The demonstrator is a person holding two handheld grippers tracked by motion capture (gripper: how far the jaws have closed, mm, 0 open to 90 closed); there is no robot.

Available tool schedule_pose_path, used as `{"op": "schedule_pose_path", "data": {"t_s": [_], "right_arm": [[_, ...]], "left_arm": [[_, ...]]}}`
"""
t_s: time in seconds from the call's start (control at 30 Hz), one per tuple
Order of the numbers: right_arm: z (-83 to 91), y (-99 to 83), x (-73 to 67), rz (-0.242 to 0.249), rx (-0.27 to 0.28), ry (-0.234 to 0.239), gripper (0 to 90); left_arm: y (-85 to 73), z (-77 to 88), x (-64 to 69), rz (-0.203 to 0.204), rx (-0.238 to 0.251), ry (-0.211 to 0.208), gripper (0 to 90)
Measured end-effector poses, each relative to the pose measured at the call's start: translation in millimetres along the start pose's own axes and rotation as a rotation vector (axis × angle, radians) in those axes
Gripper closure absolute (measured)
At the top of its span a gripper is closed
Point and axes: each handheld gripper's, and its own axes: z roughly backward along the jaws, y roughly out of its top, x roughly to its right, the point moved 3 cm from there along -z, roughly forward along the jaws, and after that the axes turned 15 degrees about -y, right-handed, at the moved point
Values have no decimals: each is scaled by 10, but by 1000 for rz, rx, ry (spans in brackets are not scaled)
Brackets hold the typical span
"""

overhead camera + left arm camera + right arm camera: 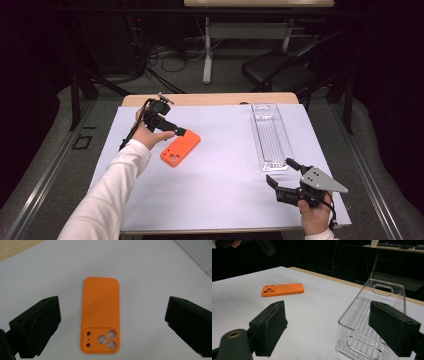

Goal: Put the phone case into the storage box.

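- Left gripper [181, 132]: jaws wide apart, holding nothing, touching nothing; raised above the sheet, pointed down and to the right in the high view.
- Seen along that gripper's own jaws [112, 320]: black pads stand well out to either side of the phone case, clear of its long edges.
- Right gripper [281, 172]: jaws wide apart, empty, no contact with anything; held by a hand [315, 215] at the near right corner of the table.
- Seen along its own jaws [334, 325]: right-hand pad overlaps the near end of the clear tray in the picture; contact cannot be judged from there, and the high view shows a gap.
- Phone case [180, 148]: orange, lying flat on its face, back up, camera cut-outs at the end nearer the person; directly under and just ahead of the left gripper's tips, not gripped.
- Same case [282, 289] lies well apart from the right gripper, far off to its left.
- Clear tray [270, 136]: long, narrow, transparent, handle slots in its end walls, nothing inside; near end just beyond the right gripper, well apart from the left gripper.
- Surface: pale sheet [220, 170] covering a wooden table [210, 99], wood showing along the far edge.
- Room: dark; grey floor, cables [165, 55], legs of another table [207, 50] and a black chair [280, 70] beyond the far edge.
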Motion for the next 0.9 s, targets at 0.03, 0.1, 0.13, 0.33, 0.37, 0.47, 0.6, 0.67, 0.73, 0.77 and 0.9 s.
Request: {"op": "schedule_pose_path", "data": {"t_s": [0.03,0.1,0.13,0.33,0.37,0.47,0.6,0.67,0.73,0.77,0.9], "right_arm": [[2,0,4,3,-2,-1,142],[4,-2,4,0,-4,-1,142],[2,-4,7,-1,-4,3,142],[1,-7,12,0,-5,4,142],[-3,-10,14,-4,-6,6,142],[-5,-12,13,-8,-7,8,142],[-10,-15,10,-9,-10,12,142],[-12,-17,11,-8,-11,13,142],[-14,-18,11,-6,-13,14,142],[-17,-19,8,-7,-10,16,142],[-19,-23,6,-7,-18,20,142]], "left_arm": [[24,-37,-4,1,-13,3,5],[35,-57,-8,-1,-21,8,5],[54,-91,-18,-6,-38,18,5],[86,-146,-36,-7,-46,17,6],[89,-156,-43,-5,-46,14,6],[88,-179,-66,-1,-52,12,6],[87,-223,-134,4,-58,16,6],[88,-233,-149,6,-58,19,6],[90,-262,-191,17,-58,8,6],[92,-272,-207,19,-60,1,6],[96,-297,-259,34,-57,-6,15]]}}
